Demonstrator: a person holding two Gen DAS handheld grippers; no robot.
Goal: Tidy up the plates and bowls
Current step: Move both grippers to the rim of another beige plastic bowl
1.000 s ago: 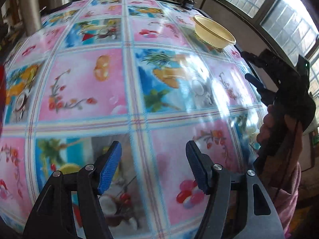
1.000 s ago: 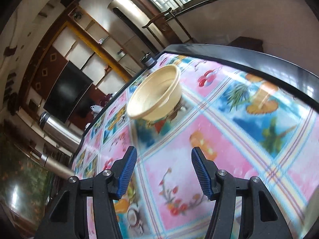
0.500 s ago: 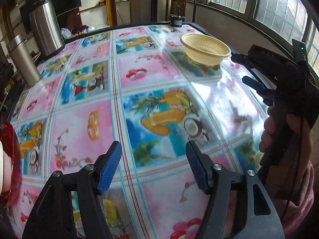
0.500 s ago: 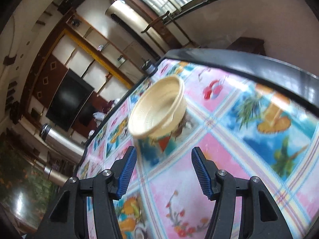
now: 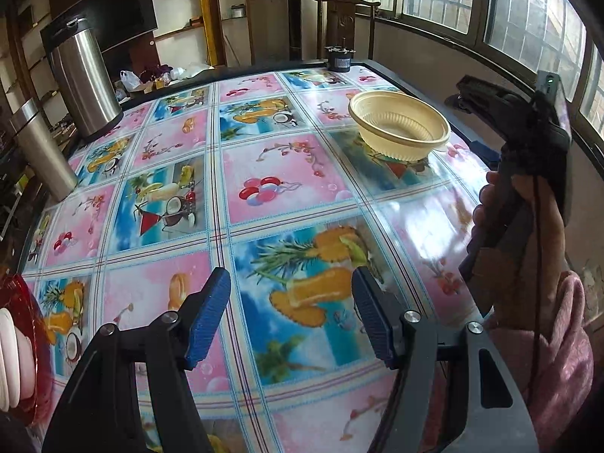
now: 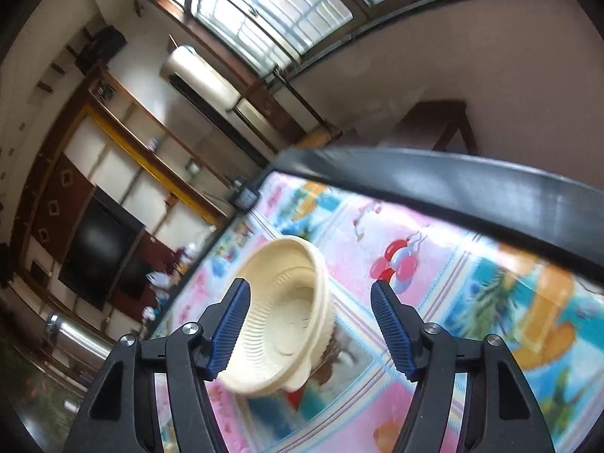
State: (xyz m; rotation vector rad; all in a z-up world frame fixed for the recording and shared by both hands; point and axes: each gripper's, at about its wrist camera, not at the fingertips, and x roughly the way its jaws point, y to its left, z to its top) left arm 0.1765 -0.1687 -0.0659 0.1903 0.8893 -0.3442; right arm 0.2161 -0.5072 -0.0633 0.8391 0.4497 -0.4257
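A cream ribbed bowl (image 5: 400,128) sits upright on the table (image 5: 287,173) toward its far right corner, at about 1 o'clock in the left wrist view, resting on a blue square of the fruit-print cloth (image 5: 158,204). In the right wrist view the bowl (image 6: 287,321) lies just ahead of the right gripper (image 6: 310,330), whose blue pads (image 6: 231,326) stand wide apart; the left pad overlaps the bowl's near rim in the picture, but whether it touches cannot be told, and the view is blurred. From the left camera the right gripper (image 5: 472,128) shows at 3 o'clock, just beside the bowl, held by a hand (image 5: 502,204) in a pink sleeve (image 5: 558,347). The left gripper (image 5: 290,321) hovers over the near part of the table with its jaws apart and nothing between them, well apart from the bowl. At 8 o'clock in that view, at the table's left edge, lies a red plate (image 5: 26,324) with white dishes (image 5: 11,358) stacked on it, cut off by the frame. At 10 o'clock stand two steel cans (image 5: 85,79), and at 12 o'clock a small black item (image 5: 339,61) sits at the far edge before a wooden chair (image 5: 345,22).
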